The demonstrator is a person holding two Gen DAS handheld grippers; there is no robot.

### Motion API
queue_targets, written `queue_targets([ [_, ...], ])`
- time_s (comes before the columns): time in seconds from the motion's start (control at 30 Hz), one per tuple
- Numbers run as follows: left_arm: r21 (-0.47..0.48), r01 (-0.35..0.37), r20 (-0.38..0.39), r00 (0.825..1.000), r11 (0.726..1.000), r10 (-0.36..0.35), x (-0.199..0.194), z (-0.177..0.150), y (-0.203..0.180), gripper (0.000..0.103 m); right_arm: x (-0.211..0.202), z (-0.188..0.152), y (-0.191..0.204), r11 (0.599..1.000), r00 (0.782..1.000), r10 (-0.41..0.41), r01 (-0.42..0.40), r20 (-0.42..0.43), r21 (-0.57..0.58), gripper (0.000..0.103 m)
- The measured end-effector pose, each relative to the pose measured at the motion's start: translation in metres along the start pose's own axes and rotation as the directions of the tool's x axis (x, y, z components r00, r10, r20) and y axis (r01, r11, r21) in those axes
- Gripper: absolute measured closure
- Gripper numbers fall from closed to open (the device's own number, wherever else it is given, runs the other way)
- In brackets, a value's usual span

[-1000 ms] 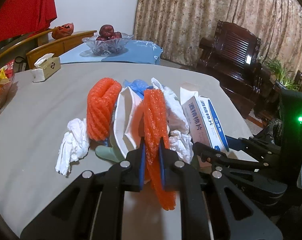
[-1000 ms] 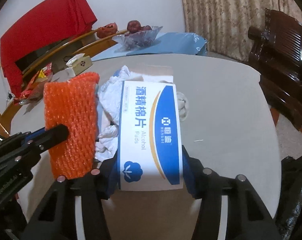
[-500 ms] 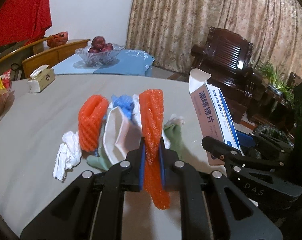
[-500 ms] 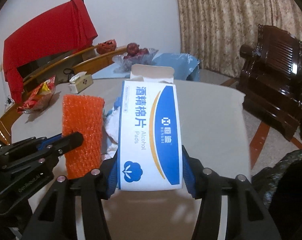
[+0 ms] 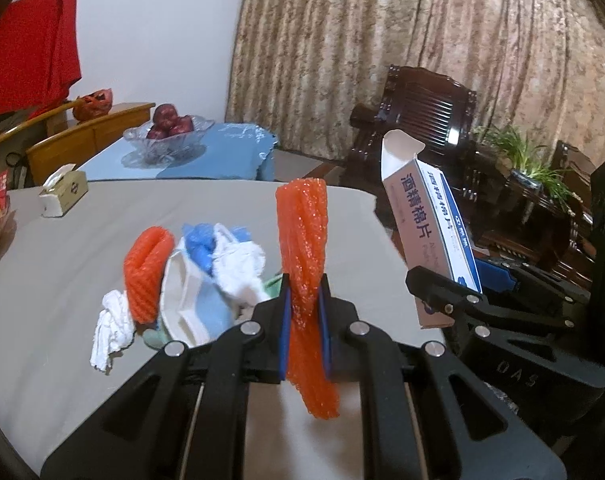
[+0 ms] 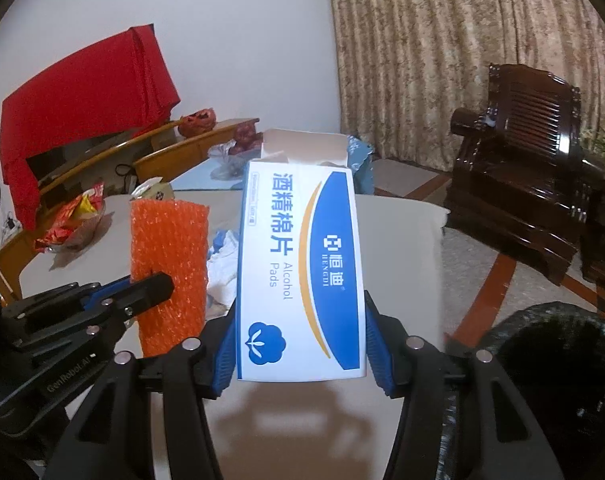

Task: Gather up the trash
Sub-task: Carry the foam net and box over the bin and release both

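Note:
My left gripper [image 5: 304,300] is shut on an orange foam net sleeve [image 5: 304,248], which stands up between its blue pads above the grey table [image 5: 62,248]; the same orange foam net sleeve [image 6: 168,264] shows in the right wrist view. My right gripper [image 6: 300,320] is shut on a white and blue alcohol pads box [image 6: 298,268] with its top flap open, held in the air; the alcohol pads box [image 5: 430,236] appears right of the sleeve. On the table lies a trash pile: a second orange net sleeve [image 5: 146,272], crumpled white tissues [image 5: 110,332], a blue glove [image 5: 200,246].
A tissue box [image 5: 62,194] sits at the table's far left. A glass fruit bowl [image 5: 168,136] stands on a blue-covered table beyond. A dark wooden armchair [image 6: 530,176] is at the right. A black trash bag [image 6: 554,360] opens at the lower right, off the table's edge.
Both grippers have risen and pulled back from the pile with the sleeve and the box. The pile looks smaller and lower, and the black bag has come into the right wrist view.

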State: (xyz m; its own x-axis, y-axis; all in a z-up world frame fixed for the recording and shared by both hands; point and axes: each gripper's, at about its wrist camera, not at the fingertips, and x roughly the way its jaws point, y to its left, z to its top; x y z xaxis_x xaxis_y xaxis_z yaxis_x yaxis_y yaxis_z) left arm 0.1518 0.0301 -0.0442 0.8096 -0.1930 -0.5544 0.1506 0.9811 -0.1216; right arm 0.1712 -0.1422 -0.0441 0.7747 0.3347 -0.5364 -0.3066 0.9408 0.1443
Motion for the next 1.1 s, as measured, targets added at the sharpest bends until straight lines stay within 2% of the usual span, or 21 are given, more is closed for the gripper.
queue_targets([
  [0.27,0.036,0.062,0.003,0.998,0.997,-0.062,-0.005,0.001,-0.035,0.092,-0.034,-0.006,-0.027,0.998,0.998,-0.061,0.06,0.018,0.032,0.049],
  [0.47,0.077,0.139,0.0,0.99,0.987,-0.14,-0.004,0.0,-0.078,0.092,-0.068,-0.018,-0.058,0.988,0.99,-0.137,0.135,0.033,0.077,0.049],
  [0.8,0.141,0.234,-0.016,0.972,0.962,-0.234,0.004,-0.006,-0.142,0.092,-0.12,-0.034,-0.111,0.952,0.959,-0.281,0.273,0.044,0.142,0.049],
  [1.1,0.18,0.29,-0.054,0.957,0.94,-0.285,0.02,-0.017,-0.183,0.092,-0.145,-0.055,-0.152,0.915,0.931,-0.365,0.356,0.012,0.192,0.049],
])
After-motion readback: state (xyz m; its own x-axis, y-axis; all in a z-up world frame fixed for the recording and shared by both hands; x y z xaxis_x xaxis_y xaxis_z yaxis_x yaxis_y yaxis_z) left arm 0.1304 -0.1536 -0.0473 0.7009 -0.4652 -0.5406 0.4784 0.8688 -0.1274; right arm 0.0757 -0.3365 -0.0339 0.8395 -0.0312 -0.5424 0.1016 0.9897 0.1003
